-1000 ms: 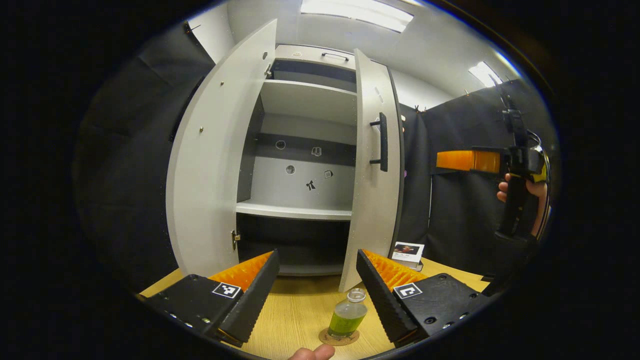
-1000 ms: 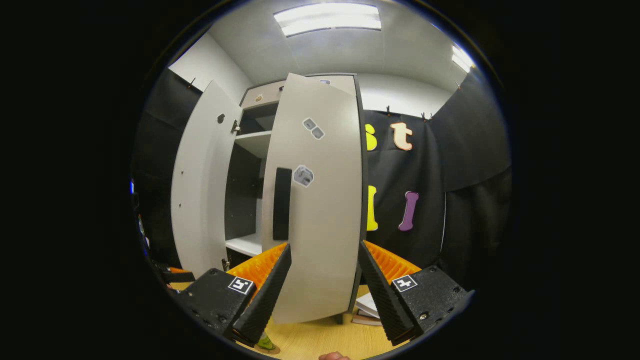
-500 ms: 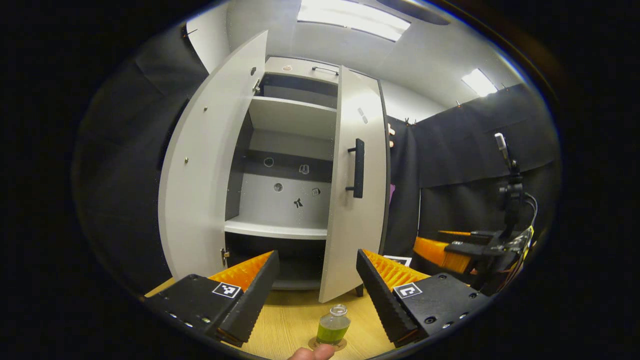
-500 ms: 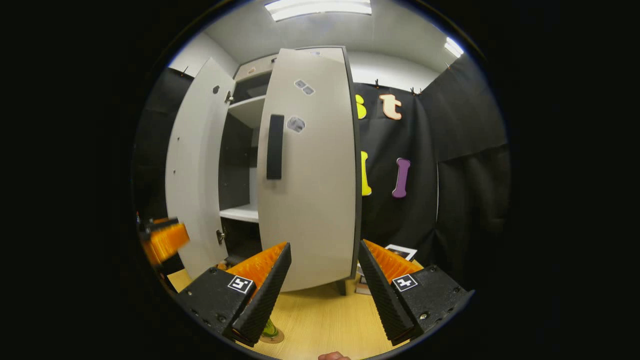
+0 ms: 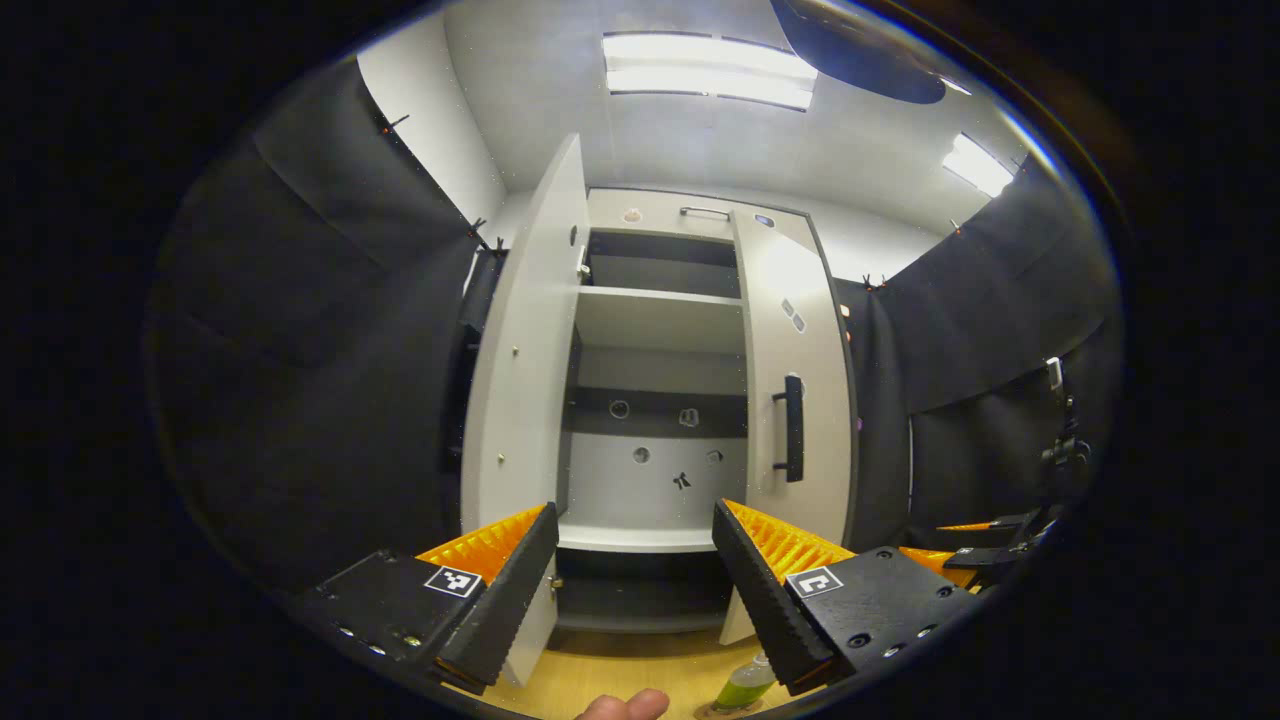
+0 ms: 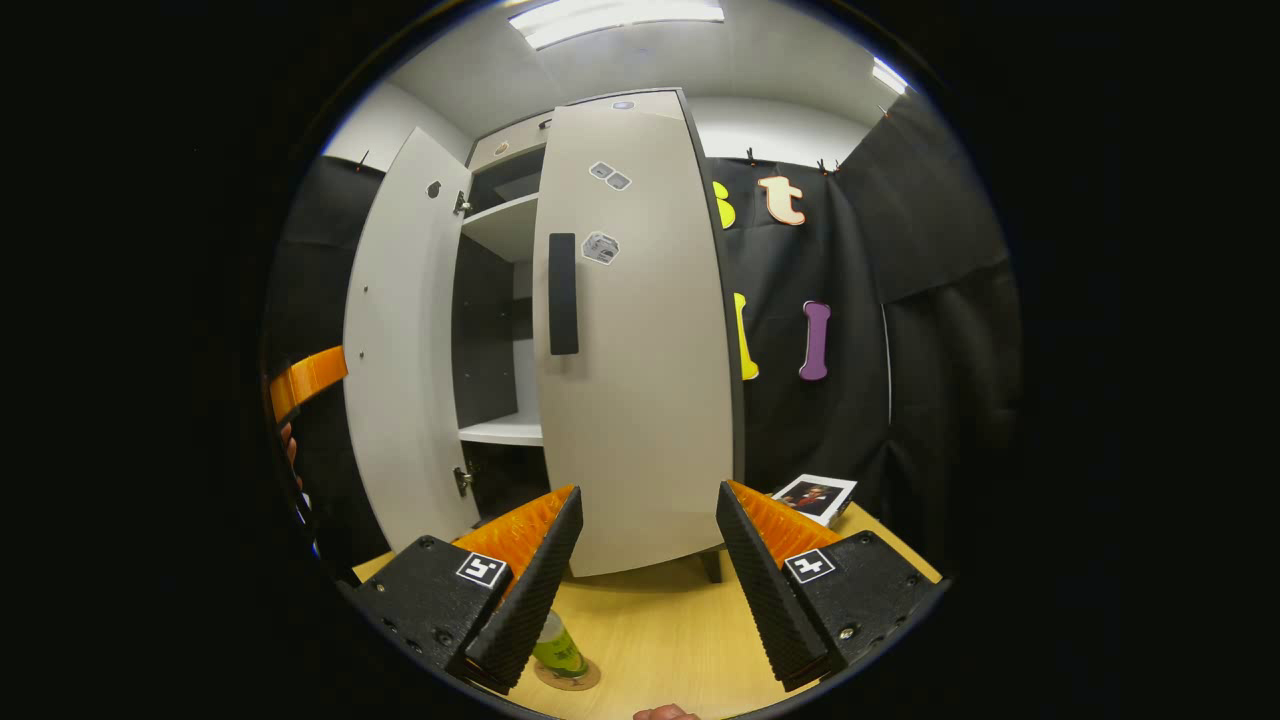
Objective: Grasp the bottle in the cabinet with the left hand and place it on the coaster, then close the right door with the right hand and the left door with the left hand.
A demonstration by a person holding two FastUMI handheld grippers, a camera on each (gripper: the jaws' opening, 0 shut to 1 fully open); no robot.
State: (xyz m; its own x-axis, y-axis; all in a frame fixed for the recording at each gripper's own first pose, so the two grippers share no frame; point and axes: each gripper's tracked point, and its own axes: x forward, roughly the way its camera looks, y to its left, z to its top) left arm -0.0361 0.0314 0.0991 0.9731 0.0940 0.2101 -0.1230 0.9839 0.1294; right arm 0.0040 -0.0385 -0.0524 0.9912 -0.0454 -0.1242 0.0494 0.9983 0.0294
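Observation:
The grey cabinet [image 5: 660, 400] stands on the wooden table with both doors swung out. Its left door [image 5: 520, 400] is wide open; the right door [image 5: 800, 400] with a black handle [image 5: 792, 428] is close to shut. In the right gripper view the right door [image 6: 640, 350] faces me, its handle [image 6: 563, 294] on the left. A small bottle of green liquid [image 6: 558, 648] stands upright on a round coaster [image 6: 570, 676] on the table, also seen as the bottle [image 5: 745, 686] low in the left gripper view. My left gripper [image 5: 632, 575] and right gripper [image 6: 645, 560] are both open, holding nothing.
A card with a picture on books [image 6: 815, 497] lies at the table's right, beside the cabinet. The cabinet shelves [image 5: 650, 538] hold nothing. The right gripper [image 5: 965, 545] sits low at the right edge of the left gripper view; the left gripper [image 6: 305, 375] shows at the other view's left edge.
The right door has swung further toward the cabinet. The right gripper dropped from door height and pulled back. My left gripper drew back and rose, so the bottle slid to the bottom edge.

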